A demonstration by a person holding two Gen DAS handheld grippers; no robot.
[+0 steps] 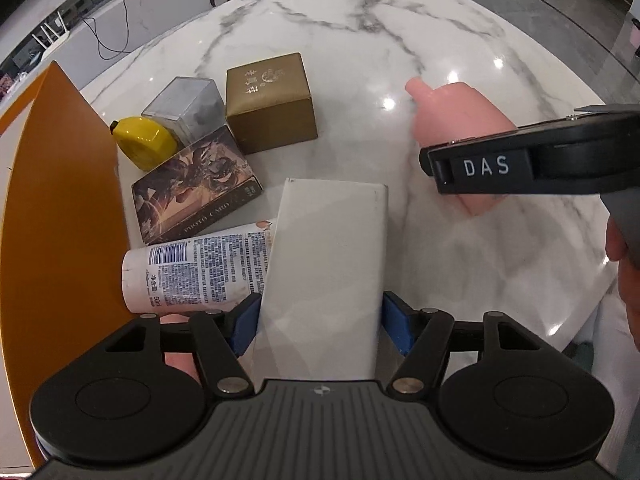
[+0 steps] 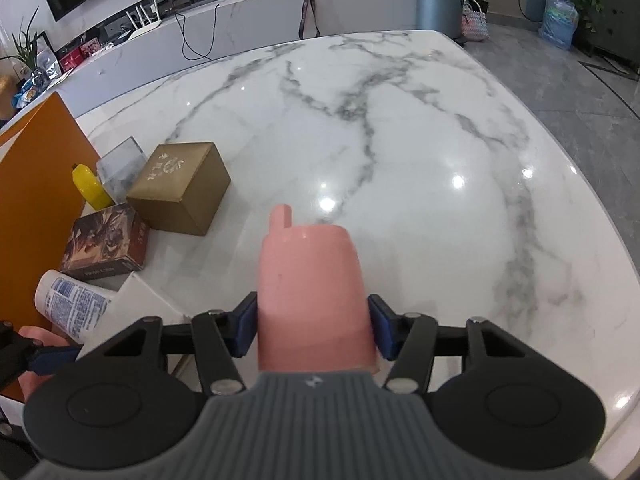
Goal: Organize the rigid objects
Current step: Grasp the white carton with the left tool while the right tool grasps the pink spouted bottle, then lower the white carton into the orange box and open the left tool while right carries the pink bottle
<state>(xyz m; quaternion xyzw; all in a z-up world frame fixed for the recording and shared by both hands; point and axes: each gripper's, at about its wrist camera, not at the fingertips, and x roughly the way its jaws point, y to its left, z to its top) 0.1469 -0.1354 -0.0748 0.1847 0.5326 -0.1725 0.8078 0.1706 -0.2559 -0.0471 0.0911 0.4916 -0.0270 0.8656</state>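
White box [image 1: 324, 280] clamped between left gripper [image 1: 320, 322] pads; pink bottle [image 2: 312, 292] between right gripper [image 2: 314, 328] pads.

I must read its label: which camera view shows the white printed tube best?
The left wrist view: the white printed tube lies there with barcode and text visible, one end behind the white box. The right wrist view shows only its end.

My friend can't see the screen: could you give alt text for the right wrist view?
A pink bottle sits between the right tool's blue pads above a white marble table. A gold box and other items are grouped at left.
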